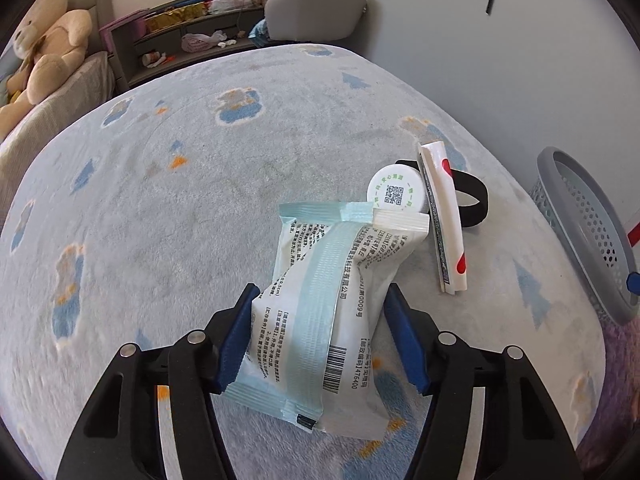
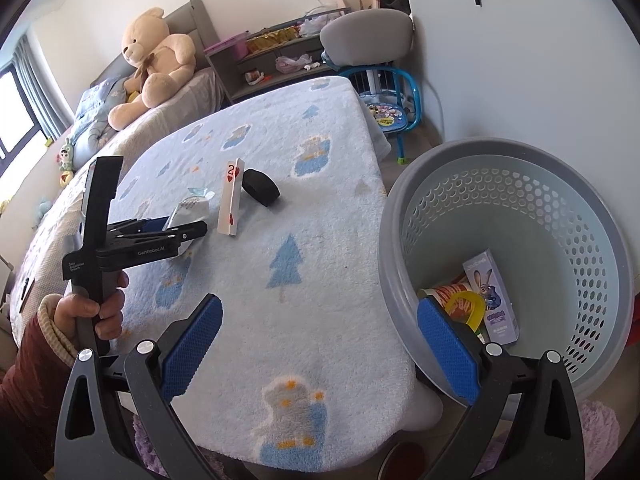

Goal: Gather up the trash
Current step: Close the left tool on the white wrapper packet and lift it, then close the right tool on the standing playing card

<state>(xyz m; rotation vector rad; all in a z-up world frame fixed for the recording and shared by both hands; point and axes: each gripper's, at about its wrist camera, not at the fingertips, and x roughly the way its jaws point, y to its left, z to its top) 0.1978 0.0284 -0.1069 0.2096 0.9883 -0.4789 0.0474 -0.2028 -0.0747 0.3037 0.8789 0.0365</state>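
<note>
Wrapper (image 1: 320,300) between left tongs (image 1: 320,336)

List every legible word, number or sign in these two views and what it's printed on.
"476400": beside the barcode on the wrapper in the left tongs.
"2" with red hearts: card box.
"GenRobot.AI": left tongs' body, right view.
QR code, ringed by green characters too small to read: white cap.
Wrapper's Chinese print and the bunny box in the basket: too small to read.
</note>
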